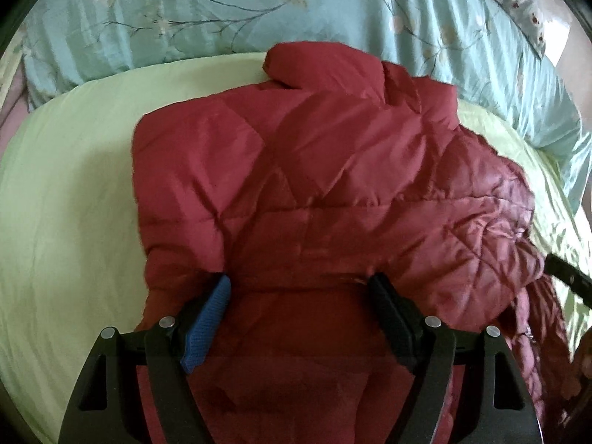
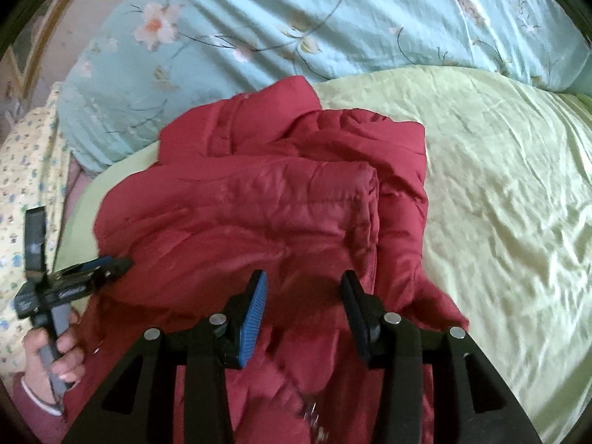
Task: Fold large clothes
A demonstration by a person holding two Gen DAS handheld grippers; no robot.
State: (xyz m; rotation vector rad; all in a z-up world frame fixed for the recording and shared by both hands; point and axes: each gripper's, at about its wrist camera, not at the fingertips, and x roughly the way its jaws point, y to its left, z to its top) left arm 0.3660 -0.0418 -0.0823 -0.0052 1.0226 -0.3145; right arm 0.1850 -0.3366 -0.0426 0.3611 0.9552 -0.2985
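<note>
We are looking at a red quilted jacket (image 1: 314, 185) lying partly folded on a pale green sheet (image 1: 74, 185). It is spreading out directly ahead of both tongs and running on under them, towards us. In the right wrist view a padded fold of the jacket (image 2: 259, 203) is lying crosswise just beyond the fingertips, with more bunched red fabric piling up behind it.

The left gripper (image 1: 299, 288) is hanging over the near part of the jacket with its jaws standing wide apart. Red cloth is filling the gap between them, but we are not seeing the pads pinch it; whether the tips are touching the fabric we cannot tell. One of its fingers is wearing a blue ribbed pad (image 1: 207, 322), the other a black one.

The right gripper (image 2: 303, 288) is sitting above the jacket's near edge with its jaws parted, less widely than the left one's. Fabric is showing between them, and the pads are not pressing on it.

In the right wrist view we are also seeing, off to the left of the right tongs, the person's hand (image 2: 48, 355) gripping the handle of the left tool.

Beyond the jacket, far ahead of both tongs, a light blue floral quilt (image 2: 333, 18) is lying across the bed.
</note>
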